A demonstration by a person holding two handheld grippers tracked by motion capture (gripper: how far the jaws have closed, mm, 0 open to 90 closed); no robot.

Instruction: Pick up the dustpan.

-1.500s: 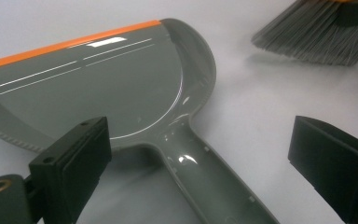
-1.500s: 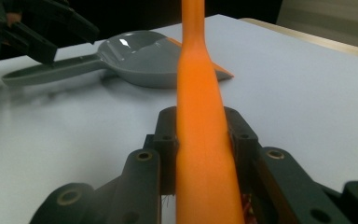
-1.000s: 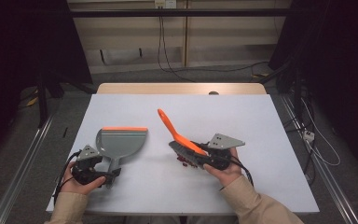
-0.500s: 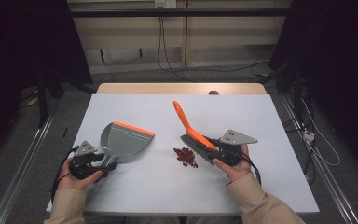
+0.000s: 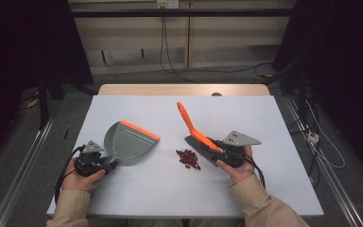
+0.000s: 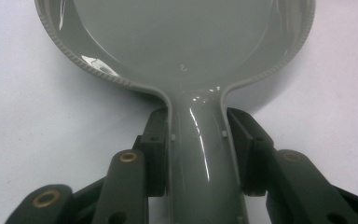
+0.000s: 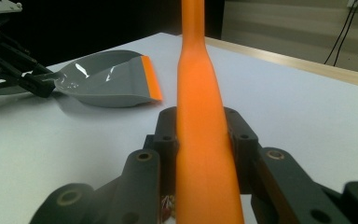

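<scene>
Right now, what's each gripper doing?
Left gripper: jaws just closed onto the dustpan handle.
Right gripper: shut on the brush handle.

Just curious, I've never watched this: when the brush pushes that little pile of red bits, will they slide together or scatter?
Probably scatter somewhat: the red bits are small, loose, separate pieces. The white table looks smooth, so they likely slide or roll easily.

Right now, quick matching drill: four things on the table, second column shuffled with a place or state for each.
1. dustpan
2. brush
3. red bits
4. table

A. loose pile between the two tools
B. handle clamped in the left hand-held gripper
C. white top bearing everything
D. orange handle clamped in the right hand-held gripper

Pairs: 1-B, 2-D, 3-A, 4-C
</scene>
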